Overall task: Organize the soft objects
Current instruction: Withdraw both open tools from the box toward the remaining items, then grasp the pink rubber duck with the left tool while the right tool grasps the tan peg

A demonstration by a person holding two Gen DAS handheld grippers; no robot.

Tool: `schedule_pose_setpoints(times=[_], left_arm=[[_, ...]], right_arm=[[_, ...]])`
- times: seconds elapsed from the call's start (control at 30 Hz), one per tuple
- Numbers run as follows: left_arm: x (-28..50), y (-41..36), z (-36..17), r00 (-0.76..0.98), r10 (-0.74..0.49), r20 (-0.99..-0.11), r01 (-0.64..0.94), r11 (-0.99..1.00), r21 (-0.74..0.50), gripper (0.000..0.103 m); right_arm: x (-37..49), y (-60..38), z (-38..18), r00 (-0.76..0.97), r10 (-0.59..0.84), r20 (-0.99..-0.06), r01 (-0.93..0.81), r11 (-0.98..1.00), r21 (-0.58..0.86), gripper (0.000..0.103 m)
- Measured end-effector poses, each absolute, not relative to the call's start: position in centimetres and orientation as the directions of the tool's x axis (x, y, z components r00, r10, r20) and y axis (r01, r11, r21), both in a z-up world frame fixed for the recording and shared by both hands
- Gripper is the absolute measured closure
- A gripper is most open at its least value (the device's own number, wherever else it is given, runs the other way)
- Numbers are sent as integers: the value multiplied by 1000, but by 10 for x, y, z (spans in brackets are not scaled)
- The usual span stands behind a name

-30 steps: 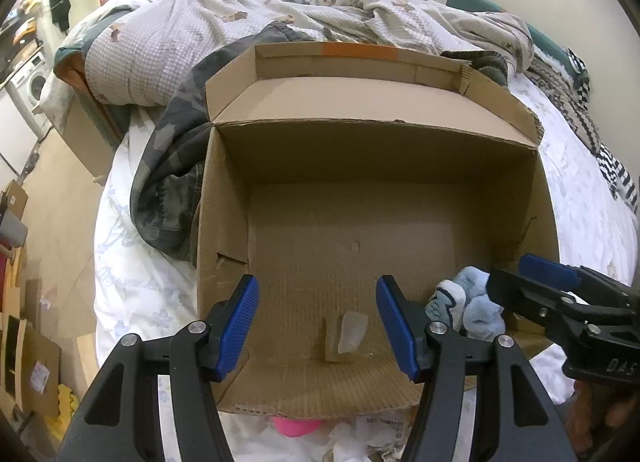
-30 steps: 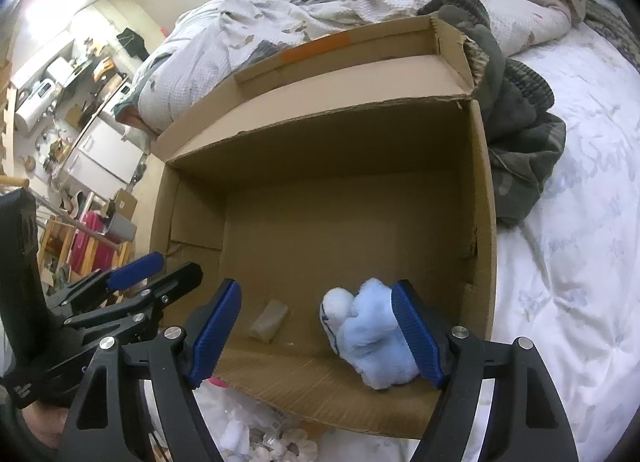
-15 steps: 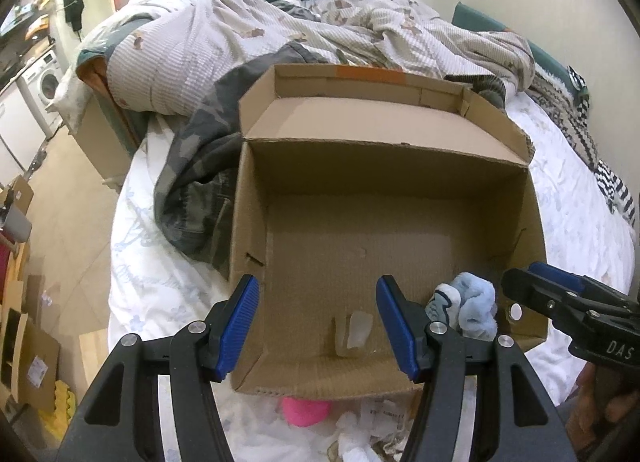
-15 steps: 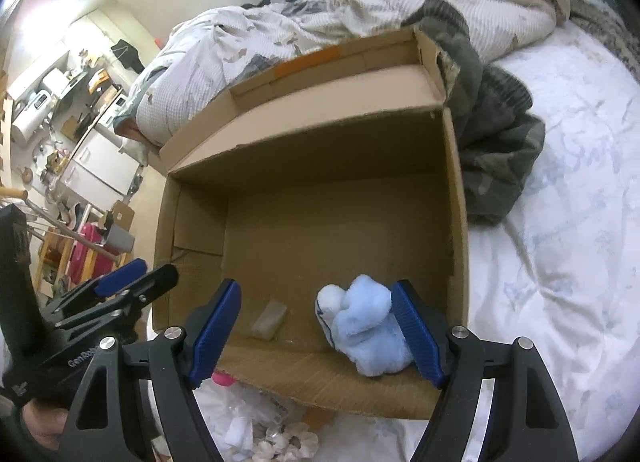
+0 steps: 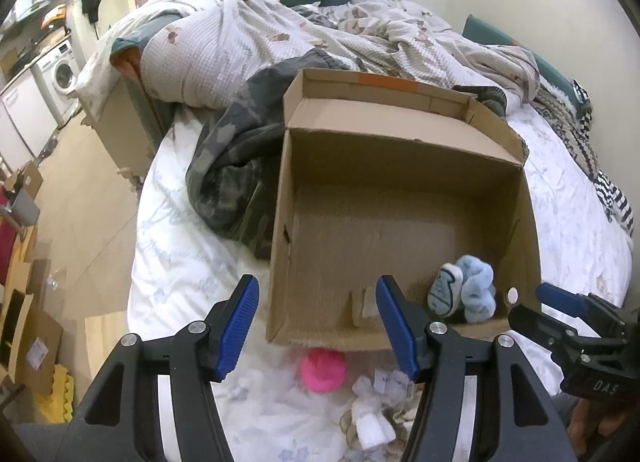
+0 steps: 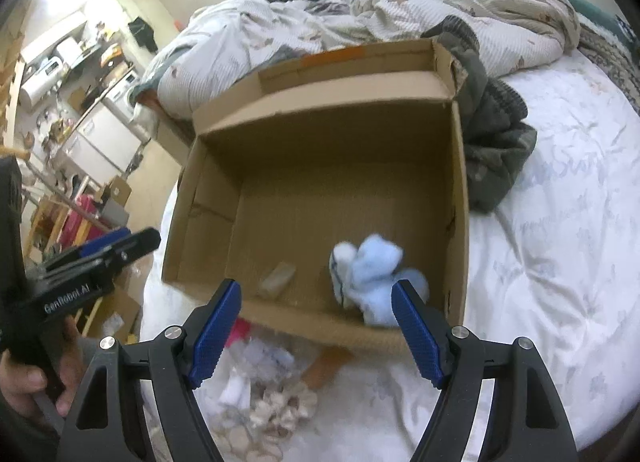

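An open cardboard box (image 5: 400, 150) (image 6: 312, 102) sits on the bed. A light blue and white sock bundle (image 5: 466, 294) (image 6: 370, 276) lies in its near right corner. Both grippers are held above the box's near edge. My left gripper (image 5: 316, 326) is open and empty. My right gripper (image 6: 316, 330) is open and empty; it also shows in the left wrist view (image 5: 560, 314). In front of the box lie a pink soft item (image 5: 323, 370), white socks (image 5: 370, 418) (image 6: 236, 386) and beige soft items (image 6: 276, 410).
A small tape scrap (image 5: 366, 302) (image 6: 278, 280) lies on the box floor. A camouflage garment (image 5: 232, 166) (image 6: 496, 142) drapes beside the box. Rumpled bedding (image 5: 320, 34) is piled behind it. White sheet (image 6: 552, 262) spreads to the right. The floor with cardboard (image 5: 24, 326) lies left of the bed.
Both grippers have pulled back and up from the box, so more of the bed and the soft items in front of it show. The sock bundle stays in the box.
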State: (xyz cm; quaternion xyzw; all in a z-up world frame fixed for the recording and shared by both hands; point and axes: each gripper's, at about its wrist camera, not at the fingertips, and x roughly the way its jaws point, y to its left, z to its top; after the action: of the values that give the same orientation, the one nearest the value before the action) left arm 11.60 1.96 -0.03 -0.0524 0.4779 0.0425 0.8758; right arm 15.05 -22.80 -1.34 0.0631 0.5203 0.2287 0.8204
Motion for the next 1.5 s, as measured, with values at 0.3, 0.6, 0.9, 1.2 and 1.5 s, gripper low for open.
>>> schedule_pose_setpoints(times=[0.3,0.6,0.9,1.2,1.5], left_arm=[[98,31,-8,507,29,-862,-164,984,-64,45],[94,42,-20,465,58,-883,-205,978,-43,45],[103,55,-57,323,-10,-946,-252,963,-96,46],[122,25,-105,191,-79,-978,-189,975,-115,59],[138,8,-130,142,-53,-988,-170,982,-77,61]], right_arm=[[130,-240,-18,318,447,-836,-288,886,364,21],[119,-256,-22,306,456,-835,-238,886,397,21],[123,-260,-37,265,451,-852,-169,892,420,21],[129,-249,-54,204,460,-864,-155,887,435,21],[133,-244,-104,22,503,-864,-31,864,502,21]])
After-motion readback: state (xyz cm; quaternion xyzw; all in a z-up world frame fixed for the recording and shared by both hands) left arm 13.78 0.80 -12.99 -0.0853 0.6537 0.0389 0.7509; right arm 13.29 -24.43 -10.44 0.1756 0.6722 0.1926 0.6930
